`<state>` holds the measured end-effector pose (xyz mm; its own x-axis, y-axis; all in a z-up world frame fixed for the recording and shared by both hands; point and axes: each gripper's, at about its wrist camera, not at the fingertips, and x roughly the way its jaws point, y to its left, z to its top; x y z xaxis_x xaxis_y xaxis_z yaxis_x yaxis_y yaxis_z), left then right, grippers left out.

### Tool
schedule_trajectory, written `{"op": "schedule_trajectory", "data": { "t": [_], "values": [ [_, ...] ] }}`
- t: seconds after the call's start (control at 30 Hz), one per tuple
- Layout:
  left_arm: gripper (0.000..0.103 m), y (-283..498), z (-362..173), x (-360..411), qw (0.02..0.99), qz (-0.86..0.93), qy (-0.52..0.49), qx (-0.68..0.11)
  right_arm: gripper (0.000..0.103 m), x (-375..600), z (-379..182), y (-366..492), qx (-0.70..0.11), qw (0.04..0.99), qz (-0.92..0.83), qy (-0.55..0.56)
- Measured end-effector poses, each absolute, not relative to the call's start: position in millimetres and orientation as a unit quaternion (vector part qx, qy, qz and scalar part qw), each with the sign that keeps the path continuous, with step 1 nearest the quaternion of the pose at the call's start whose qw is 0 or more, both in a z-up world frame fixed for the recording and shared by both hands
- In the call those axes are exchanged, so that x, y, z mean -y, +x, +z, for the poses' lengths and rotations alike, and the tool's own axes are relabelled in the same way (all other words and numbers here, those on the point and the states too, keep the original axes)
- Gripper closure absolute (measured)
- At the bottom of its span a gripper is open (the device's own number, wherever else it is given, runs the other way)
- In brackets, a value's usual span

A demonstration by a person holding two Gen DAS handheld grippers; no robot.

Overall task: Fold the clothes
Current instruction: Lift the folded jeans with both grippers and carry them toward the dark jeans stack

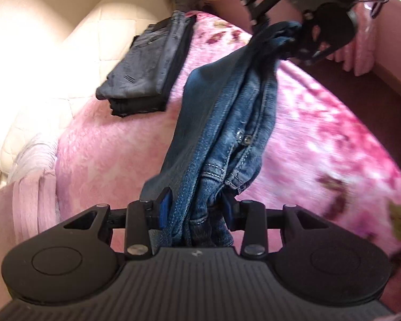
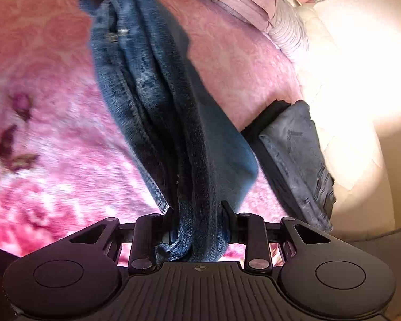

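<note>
Wrist views facing each other, close above shared blue jeans [image 1: 222,123], pink blanket [image 1: 320,139]

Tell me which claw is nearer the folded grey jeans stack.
Hard to call; possibly the right. The right claw, shut on the blue jeans, has the folded grey jeans stack just ahead to its side. The left claw sees it farther ahead.

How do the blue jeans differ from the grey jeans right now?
The blue jeans hang bunched above the pink blanket, stretched between the left gripper and right gripper; the grey jeans lie folded flat on a dark stack, touched by neither gripper. Both are denim.
</note>
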<state>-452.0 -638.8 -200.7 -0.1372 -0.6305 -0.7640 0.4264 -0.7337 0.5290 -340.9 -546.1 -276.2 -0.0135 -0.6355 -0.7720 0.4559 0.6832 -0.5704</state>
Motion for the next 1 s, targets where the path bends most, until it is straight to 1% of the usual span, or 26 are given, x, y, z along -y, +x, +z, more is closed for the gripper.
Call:
{"op": "schedule_trajectory", "data": {
  "t": [0.17, 0.3, 0.53, 0.73, 1.0],
  "values": [
    [0.068, -448.5, -229.8, 616.4, 0.358, -0.741, 0.564, 0.072, 0.074, 525.6, -290.4, -329.7, -0.614, 0.692, -0.374, -0.066],
    [0.068, -441.0, -228.5, 618.7, 0.384, -0.732, 0.559, 0.061, 0.074, 523.2, -286.5, -320.8, -0.626, 0.685, -0.366, -0.07],
    [0.068, -414.6, -183.6, 631.2, 0.414, -0.718, 0.553, 0.083, 0.075, 522.9, -231.9, -303.2, -0.615, 0.693, -0.365, -0.092],
    [0.068, -403.1, -144.3, 619.2, 0.423, -0.712, 0.551, 0.105, 0.076, 518.8, -181.4, -291.3, -0.599, 0.704, -0.368, -0.102],
    [0.068, -399.3, -116.4, 592.4, 0.437, -0.709, 0.542, 0.112, 0.076, 494.3, -151.8, -285.8, -0.591, 0.706, -0.371, -0.124]
  ]
}}
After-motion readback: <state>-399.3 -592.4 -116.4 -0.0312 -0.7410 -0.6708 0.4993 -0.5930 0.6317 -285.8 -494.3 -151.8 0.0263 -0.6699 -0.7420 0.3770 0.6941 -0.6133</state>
